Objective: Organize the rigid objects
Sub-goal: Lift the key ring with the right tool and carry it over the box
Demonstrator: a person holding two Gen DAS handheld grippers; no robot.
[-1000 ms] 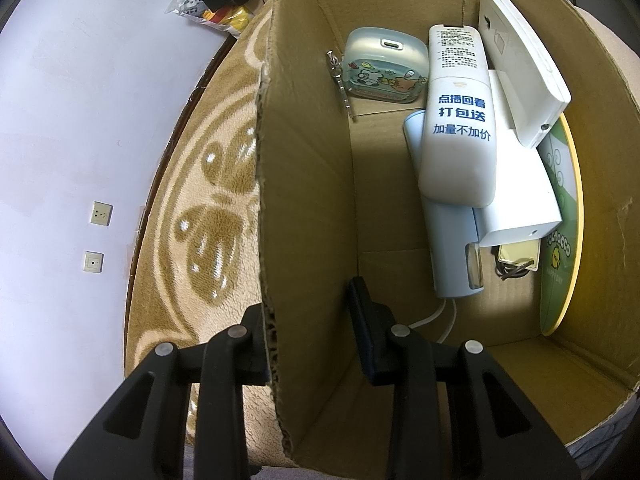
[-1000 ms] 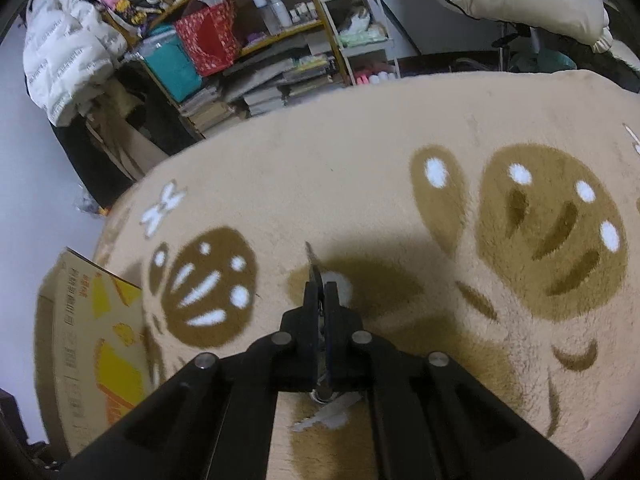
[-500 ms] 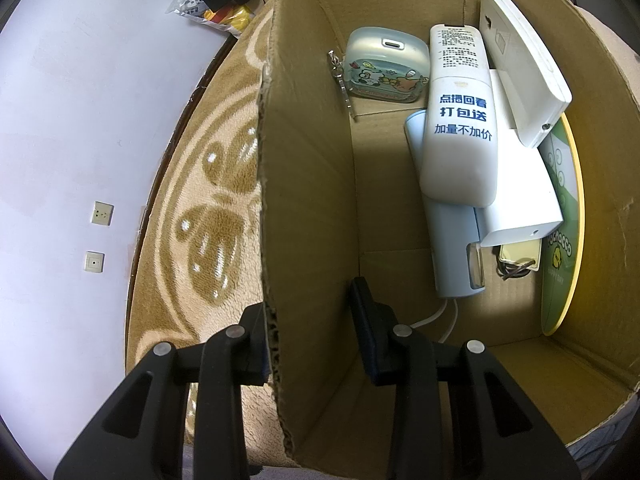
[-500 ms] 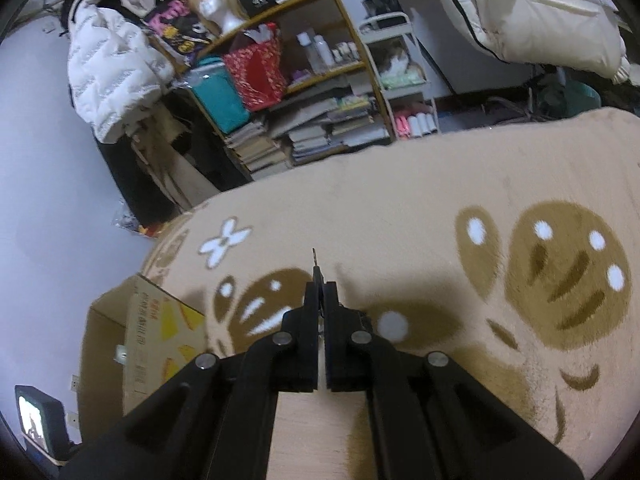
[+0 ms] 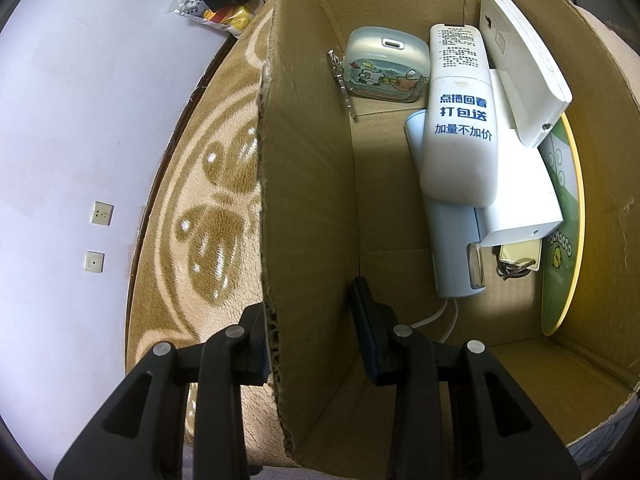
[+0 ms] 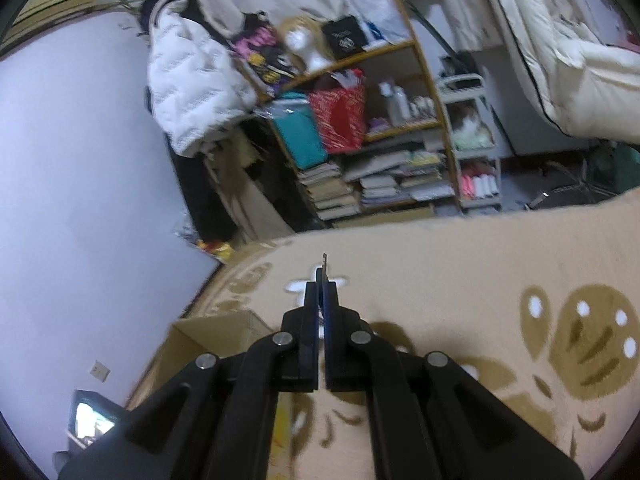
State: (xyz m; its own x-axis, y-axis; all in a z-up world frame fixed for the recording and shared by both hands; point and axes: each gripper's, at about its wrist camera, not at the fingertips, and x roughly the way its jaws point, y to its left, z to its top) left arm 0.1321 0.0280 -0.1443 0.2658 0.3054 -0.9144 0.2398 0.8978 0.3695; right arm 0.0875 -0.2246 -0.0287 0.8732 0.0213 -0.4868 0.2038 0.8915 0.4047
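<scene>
My left gripper (image 5: 308, 308) straddles the left wall of the open cardboard box (image 5: 304, 208), one finger outside and one inside, closed on that wall. Inside the box lie a white remote (image 5: 460, 120), a pale blue case with cartoon stickers (image 5: 384, 64), a light blue device (image 5: 452, 248), a white box (image 5: 520, 192), a white flat device (image 5: 520, 64) and a green-and-yellow round board (image 5: 564, 216). My right gripper (image 6: 322, 276) is shut on a thin metal object (image 6: 325, 258) whose tip pokes out past the fingertips. It hangs above the rug, with the box (image 6: 216, 332) to its lower left.
A beige rug with brown patterns (image 6: 500, 280) covers the floor under the box. A white wall with sockets (image 5: 102, 214) stands close on the left. Snack bags (image 5: 212, 12) lie by the wall. Cluttered shelves (image 6: 380, 140) and a white jacket (image 6: 192, 92) stand beyond the rug.
My right gripper has risen from the rug and tilted up towards the shelves, still shut on the thin metal object. The left gripper and the box have not moved.
</scene>
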